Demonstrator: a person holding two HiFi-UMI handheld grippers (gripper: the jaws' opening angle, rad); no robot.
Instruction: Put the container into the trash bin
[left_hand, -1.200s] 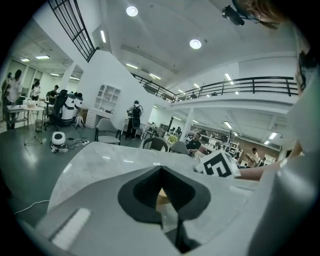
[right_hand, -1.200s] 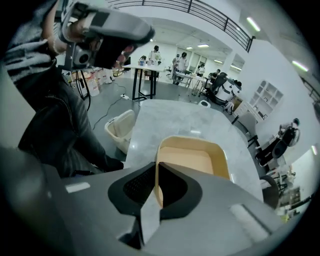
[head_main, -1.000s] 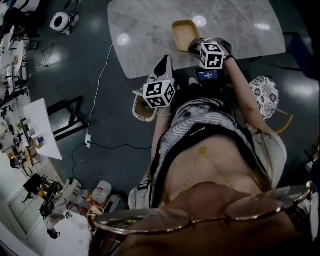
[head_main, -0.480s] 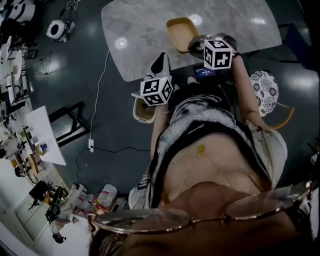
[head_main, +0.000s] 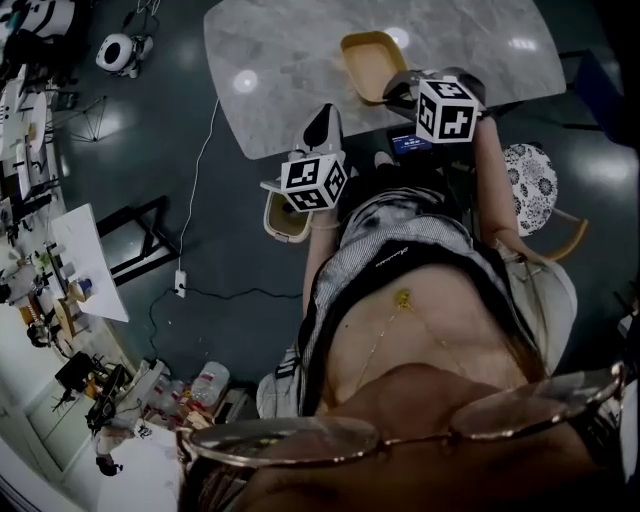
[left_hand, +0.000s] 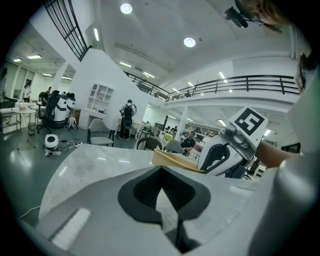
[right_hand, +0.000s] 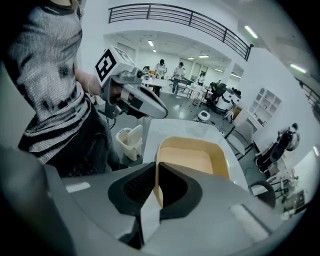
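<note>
The tan shallow container (head_main: 368, 60) is at the near edge of the marble table (head_main: 290, 60). My right gripper (head_main: 396, 88) is shut on its near rim; in the right gripper view the rim (right_hand: 156, 187) runs between the closed jaws and the container (right_hand: 192, 159) spreads out beyond them. My left gripper (head_main: 326, 116) hovers by the table's edge, shut and holding nothing. In the left gripper view its jaws (left_hand: 160, 176) meet, with the container (left_hand: 174, 161) and the right gripper (left_hand: 226, 150) beyond. The cream trash bin (head_main: 284, 218) stands on the floor under the left gripper, its lid up (right_hand: 129, 141).
A patterned round stool (head_main: 528, 188) stands at my right. A cable (head_main: 200, 165) runs across the dark floor to the left of the bin. Benches with clutter (head_main: 60, 300) line the far left. My own body fills the lower middle of the head view.
The right gripper has shifted slightly to the right with the container's rim still in its jaws. The left gripper has hardly moved.
</note>
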